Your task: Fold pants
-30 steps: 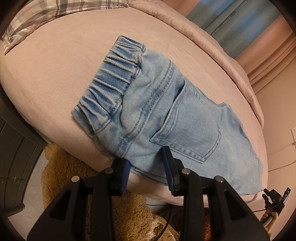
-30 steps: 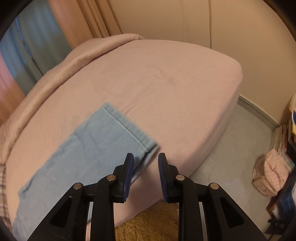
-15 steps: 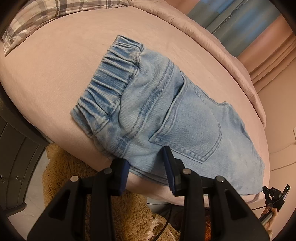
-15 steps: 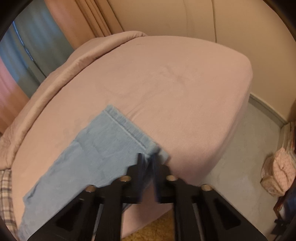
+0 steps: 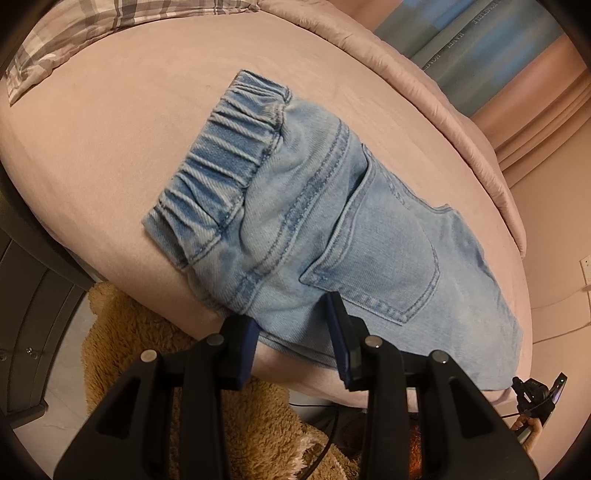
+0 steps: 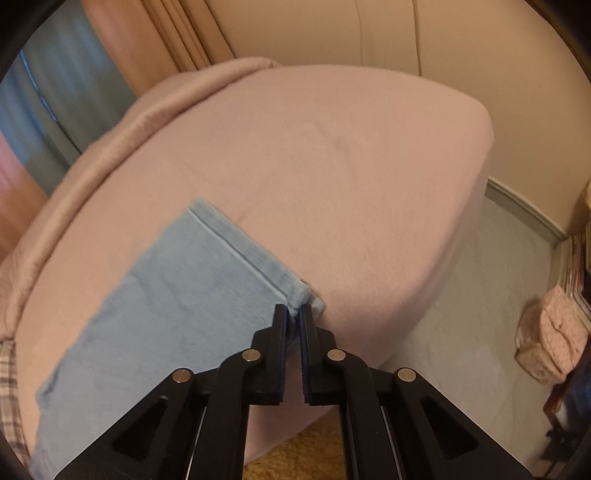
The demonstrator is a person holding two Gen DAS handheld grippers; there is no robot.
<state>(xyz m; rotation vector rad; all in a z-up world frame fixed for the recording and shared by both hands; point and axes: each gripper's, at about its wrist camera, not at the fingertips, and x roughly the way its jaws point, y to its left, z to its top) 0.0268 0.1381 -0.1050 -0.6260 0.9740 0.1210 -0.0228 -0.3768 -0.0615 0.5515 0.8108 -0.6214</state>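
Light blue denim pants [image 5: 332, 236] lie flat on the pink bed [image 5: 110, 129], elastic waistband to the left, back pocket facing up. My left gripper [image 5: 291, 328] is open, its fingers straddling the near edge of the pants by the seat. In the right wrist view the leg end [image 6: 184, 295] lies across the bed, and my right gripper [image 6: 293, 314] is shut on the hem corner [image 6: 297, 295] at the bed's near edge.
A plaid pillow [image 5: 92, 29] lies at the bed's far left. A brown fluffy rug [image 5: 258, 424] covers the floor below. A dark cabinet [image 5: 29, 314] stands at left. A pink bag [image 6: 554, 339] and stacked items sit on the floor at right.
My right gripper moved forward onto the hem corner and closed on it. My left gripper stayed open and barely shifted.
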